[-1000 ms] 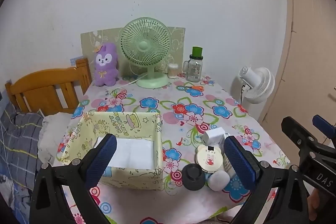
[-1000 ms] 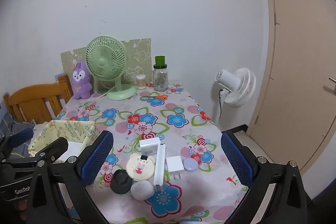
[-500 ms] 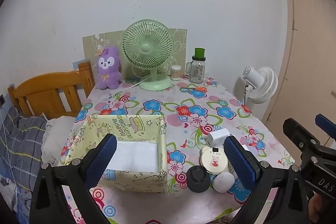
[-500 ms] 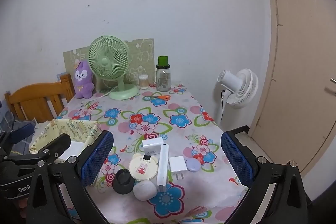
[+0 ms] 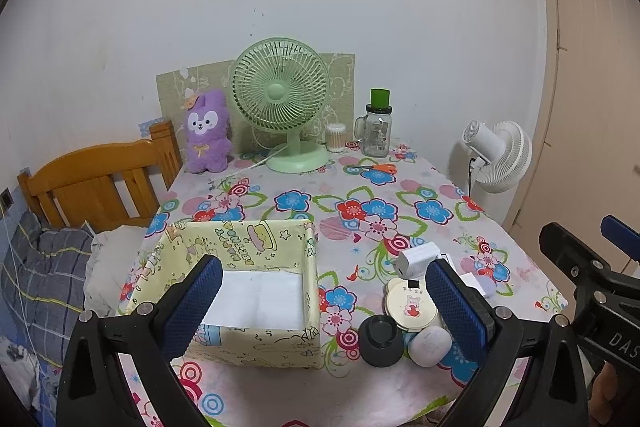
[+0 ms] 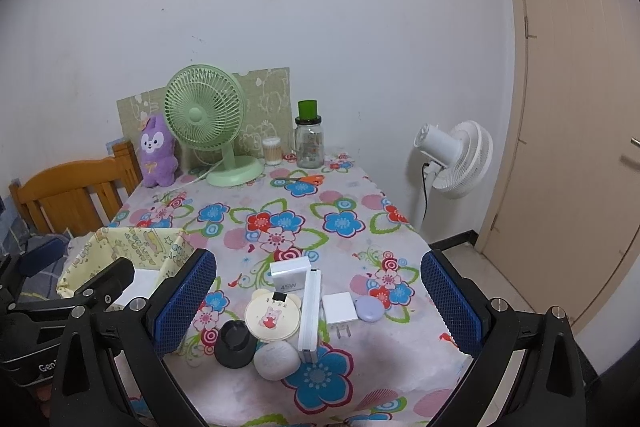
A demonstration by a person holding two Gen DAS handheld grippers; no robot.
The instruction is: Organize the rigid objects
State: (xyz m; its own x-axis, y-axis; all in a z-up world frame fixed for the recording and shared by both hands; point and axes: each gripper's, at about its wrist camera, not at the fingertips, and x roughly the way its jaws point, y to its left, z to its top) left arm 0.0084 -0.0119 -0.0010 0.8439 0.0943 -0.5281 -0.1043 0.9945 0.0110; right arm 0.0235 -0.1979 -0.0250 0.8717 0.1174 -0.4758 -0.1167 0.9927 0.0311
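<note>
Both views have drawn nearer to the flower-print tabletop (image 6: 340, 187) than half a second ago; nothing on it has shifted. One pale yellow printed fabric box (image 5: 256, 255), open-topped with a white floor, shows between the left gripper (image 5: 324, 303) fingers, toward the left one. One cluster of seven small rigid things lies between the right gripper (image 6: 318, 301) fingers: a white 45W charger block (image 6: 289, 273), a long white bar (image 6: 310, 311), a round cream case with a bunny picture (image 6: 273, 315), a white plug adapter (image 6: 340, 311), a grey-white pebble-shaped case (image 6: 277, 359), a black round puck (image 6: 235, 343) and a lilac oval case (image 6: 370, 308) — several touching. Both pairs of blue-padded fingers stand wide apart, holding nothing.
</note>
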